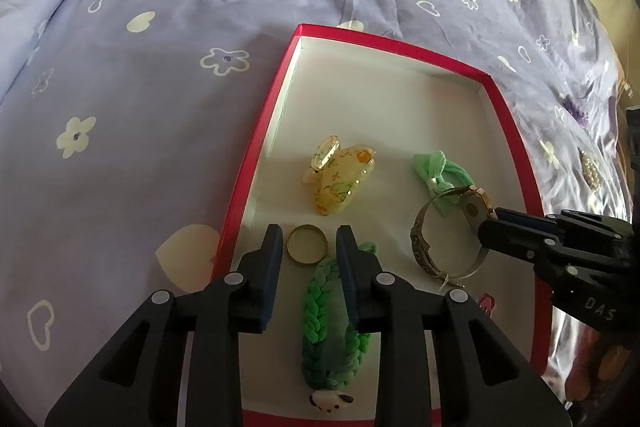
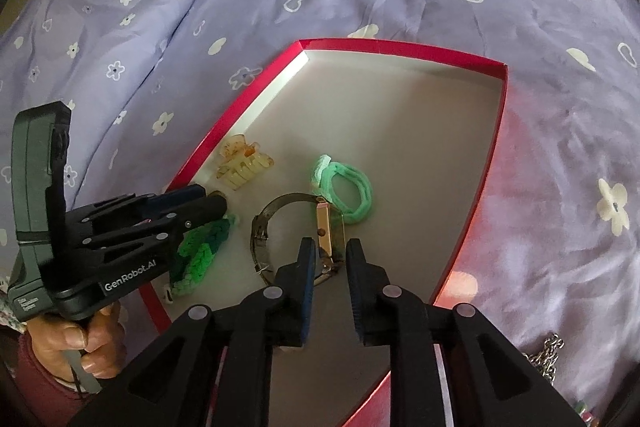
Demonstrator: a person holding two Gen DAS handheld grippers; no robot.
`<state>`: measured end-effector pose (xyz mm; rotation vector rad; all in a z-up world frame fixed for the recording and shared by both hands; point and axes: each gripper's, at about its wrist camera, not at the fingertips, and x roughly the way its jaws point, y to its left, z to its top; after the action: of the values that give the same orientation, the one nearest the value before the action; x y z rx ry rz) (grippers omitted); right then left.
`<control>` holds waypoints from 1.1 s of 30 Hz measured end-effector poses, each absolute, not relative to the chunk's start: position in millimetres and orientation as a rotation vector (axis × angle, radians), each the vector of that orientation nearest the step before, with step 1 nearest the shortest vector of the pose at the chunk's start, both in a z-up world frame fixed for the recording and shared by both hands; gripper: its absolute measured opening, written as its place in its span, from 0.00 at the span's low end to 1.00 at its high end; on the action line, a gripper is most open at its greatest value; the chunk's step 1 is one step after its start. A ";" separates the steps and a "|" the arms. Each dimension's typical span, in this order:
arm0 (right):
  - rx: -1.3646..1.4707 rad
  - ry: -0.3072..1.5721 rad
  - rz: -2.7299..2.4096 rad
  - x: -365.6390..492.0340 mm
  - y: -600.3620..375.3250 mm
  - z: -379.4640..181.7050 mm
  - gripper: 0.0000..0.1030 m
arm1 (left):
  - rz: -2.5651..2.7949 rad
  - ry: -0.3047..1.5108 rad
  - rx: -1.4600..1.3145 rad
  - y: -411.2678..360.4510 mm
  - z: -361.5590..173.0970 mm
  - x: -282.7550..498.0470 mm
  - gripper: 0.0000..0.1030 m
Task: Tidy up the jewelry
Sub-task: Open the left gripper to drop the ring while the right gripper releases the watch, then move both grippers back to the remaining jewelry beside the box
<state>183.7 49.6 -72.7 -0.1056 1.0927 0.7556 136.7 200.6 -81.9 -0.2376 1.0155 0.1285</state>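
A shallow red box (image 1: 256, 163) with a white floor lies on a bed. Inside it are a yellow hair claw (image 1: 340, 183), a pale green bow hair tie (image 1: 444, 179), a green braided bracelet (image 1: 328, 315), a gold ring (image 1: 307, 243) and a metal-band watch (image 1: 444, 243). My left gripper (image 1: 308, 239) is open, with the ring lying loose between its fingertips and the bracelet under them. My right gripper (image 2: 330, 251) stands over the watch (image 2: 272, 227). The gold case sits between its tips with a small gap on each side, so I read it as open.
A lilac sheet (image 1: 160, 107) with white flowers and hearts surrounds the box (image 2: 496, 147), and a pillow (image 2: 120, 39) lies at the far left. A silver chain (image 2: 548, 351) rests on the sheet at the right. A person's hand (image 2: 80, 339) holds the left gripper (image 2: 216, 201).
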 end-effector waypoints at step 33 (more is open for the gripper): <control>0.222 0.936 0.479 119.9 -178.1 -17.2 0.46 | 0.011 0.899 -0.267 113.7 -13.3 68.9 0.57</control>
<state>119.9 -178.1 -17.2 0.2224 0.9362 0.4794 68.9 113.7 -13.3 -0.2669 0.8987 0.0106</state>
